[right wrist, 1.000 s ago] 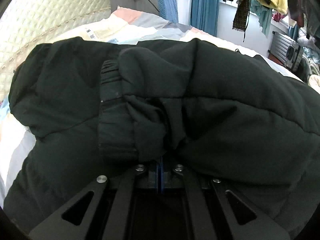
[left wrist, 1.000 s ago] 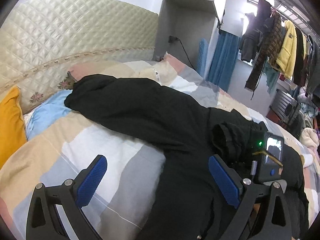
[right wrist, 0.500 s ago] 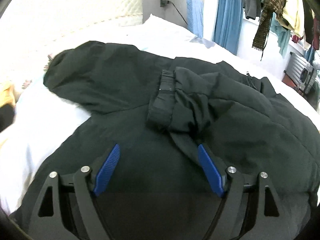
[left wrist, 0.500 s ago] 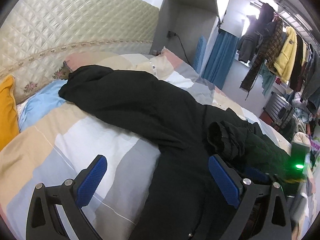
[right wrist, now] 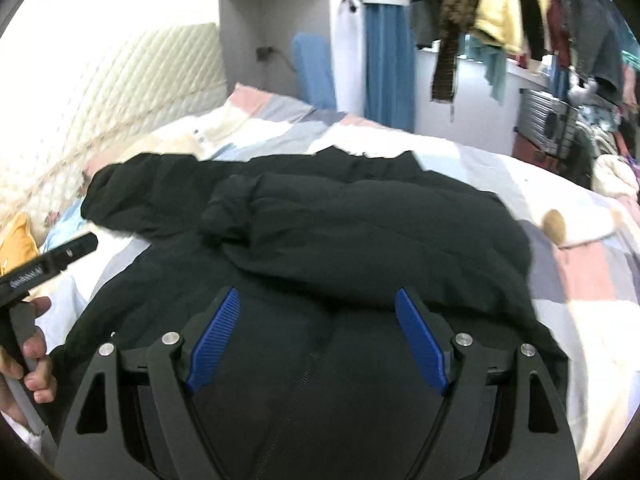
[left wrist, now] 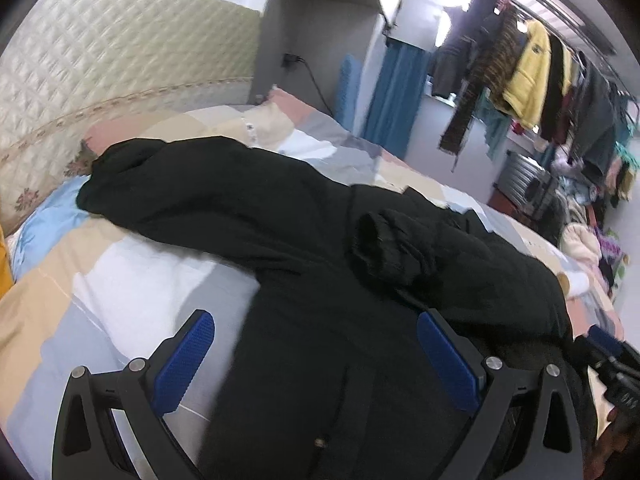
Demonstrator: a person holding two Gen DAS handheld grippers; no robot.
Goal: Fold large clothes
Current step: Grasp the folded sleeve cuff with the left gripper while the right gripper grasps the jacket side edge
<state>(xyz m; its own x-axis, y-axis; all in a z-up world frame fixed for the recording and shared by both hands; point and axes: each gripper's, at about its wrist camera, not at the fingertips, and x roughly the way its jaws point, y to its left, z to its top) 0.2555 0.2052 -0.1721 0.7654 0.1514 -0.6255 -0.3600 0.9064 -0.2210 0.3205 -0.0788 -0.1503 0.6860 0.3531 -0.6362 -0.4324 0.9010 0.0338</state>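
Inspecting the present state: a black padded jacket (right wrist: 360,248) lies spread on the bed (right wrist: 592,280), over a patchwork quilt (left wrist: 132,280) of pastel blocks. One sleeve (right wrist: 304,204) is laid across the body of the garment, its cuff (left wrist: 372,236) standing open near the middle. The other sleeve (left wrist: 192,184) runs out toward the quilted headboard (left wrist: 120,64), not yet folded.

Right tongs (right wrist: 316,340): blue pads apart, nothing between them, held above the jacket's lower front. Left tongs (left wrist: 316,360): pads likewise apart and empty, straddling the jacket's near edge and the quilt. The hand (right wrist: 28,360) gripping the left tool shows at the edge of the right view.

Judgement: the sleeve-folding step is half complete. The next move calls for one of the tongs to travel to the outstretched sleeve, clamp near its end, and carry it across the body to meet the first.

Writing: a printed label on the left tool's body (right wrist: 44,268) is visible but too blurred to read. No brand is legible on the jacket. Clothes hang on a rack (left wrist: 540,72) beyond the bed.
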